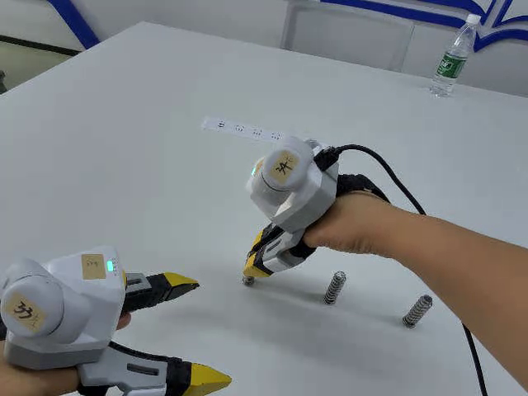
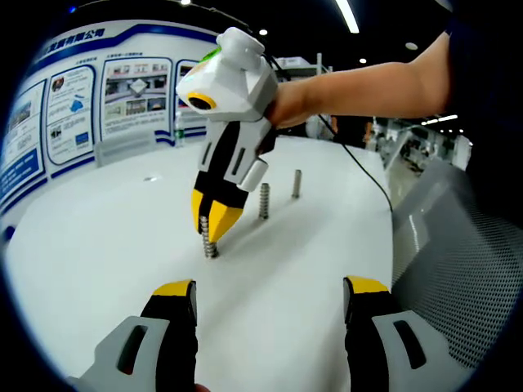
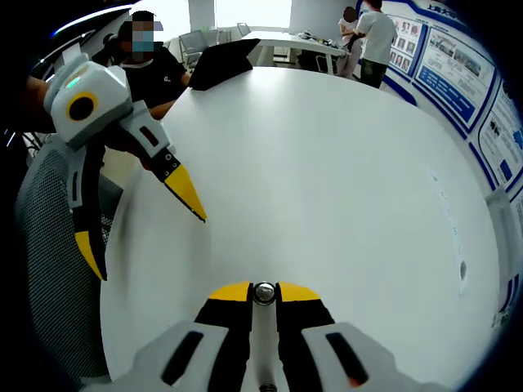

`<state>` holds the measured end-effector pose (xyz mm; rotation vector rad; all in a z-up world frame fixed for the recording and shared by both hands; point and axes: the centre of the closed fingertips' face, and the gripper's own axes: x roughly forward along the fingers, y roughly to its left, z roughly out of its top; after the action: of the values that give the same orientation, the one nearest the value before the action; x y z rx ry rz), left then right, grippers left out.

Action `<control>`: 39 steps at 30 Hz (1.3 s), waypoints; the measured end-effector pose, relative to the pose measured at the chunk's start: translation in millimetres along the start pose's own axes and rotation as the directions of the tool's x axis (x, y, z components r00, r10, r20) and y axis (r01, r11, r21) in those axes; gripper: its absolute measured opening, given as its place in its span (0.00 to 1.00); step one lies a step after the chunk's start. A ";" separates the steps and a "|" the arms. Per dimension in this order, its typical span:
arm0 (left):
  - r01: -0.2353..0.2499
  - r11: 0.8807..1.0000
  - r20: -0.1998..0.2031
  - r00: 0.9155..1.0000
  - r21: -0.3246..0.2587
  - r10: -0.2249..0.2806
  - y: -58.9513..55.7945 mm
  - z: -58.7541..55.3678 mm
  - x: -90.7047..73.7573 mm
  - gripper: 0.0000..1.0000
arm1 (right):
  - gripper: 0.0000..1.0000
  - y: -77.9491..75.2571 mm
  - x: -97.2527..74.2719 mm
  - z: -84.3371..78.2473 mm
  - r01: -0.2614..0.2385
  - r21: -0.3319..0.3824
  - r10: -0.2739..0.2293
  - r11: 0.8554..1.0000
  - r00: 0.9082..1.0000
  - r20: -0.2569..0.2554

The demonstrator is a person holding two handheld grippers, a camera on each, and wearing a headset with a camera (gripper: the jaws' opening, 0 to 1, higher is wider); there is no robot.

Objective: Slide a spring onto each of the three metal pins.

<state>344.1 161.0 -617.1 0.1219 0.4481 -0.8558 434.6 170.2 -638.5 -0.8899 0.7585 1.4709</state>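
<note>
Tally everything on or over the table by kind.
Spring: 3
Claw: 2
Bottle: 1
Power strip: 1
Total: 7

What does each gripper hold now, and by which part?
The right gripper pinches the metal pin near its top; the left gripper, open, holds nothing.
</note>
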 end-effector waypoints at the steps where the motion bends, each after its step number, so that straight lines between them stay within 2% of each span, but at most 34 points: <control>1: -0.001 1.000 0.001 1.000 -0.001 0.001 0.3 0.1 -0.1 0.74 | 0.12 0.2 0.7 -0.8 0.001 -0.001 -0.001 1.000 1.000 -0.004; 11: -0.006 1.000 -0.002 1.000 -0.003 0.006 1.3 -0.7 -1.2 0.74 | 0.13 0.8 4.0 -2.0 -0.002 0.013 0.001 1.000 1.000 0.003; 17: -0.007 1.000 -0.001 1.000 -0.002 0.007 1.8 0.4 -0.3 0.75 | 0.18 -1.6 0.3 -0.3 0.012 0.021 -0.013 1.000 1.000 0.024; 27: -0.008 1.000 -0.001 1.000 0.005 0.008 3.6 3.8 1.5 0.75 | 0.23 -4.6 -14.1 -5.0 0.035 0.051 -0.038 0.998 0.998 0.053; 39: -0.017 1.000 0.008 1.000 0.002 0.017 5.9 9.0 2.3 0.77 | 0.26 2.2 -43.1 -10.9 0.076 0.074 -0.084 0.994 0.991 0.101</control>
<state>352.8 160.7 -610.3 0.1239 0.4378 -0.8399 434.0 139.2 -606.7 -0.7760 0.6854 1.4005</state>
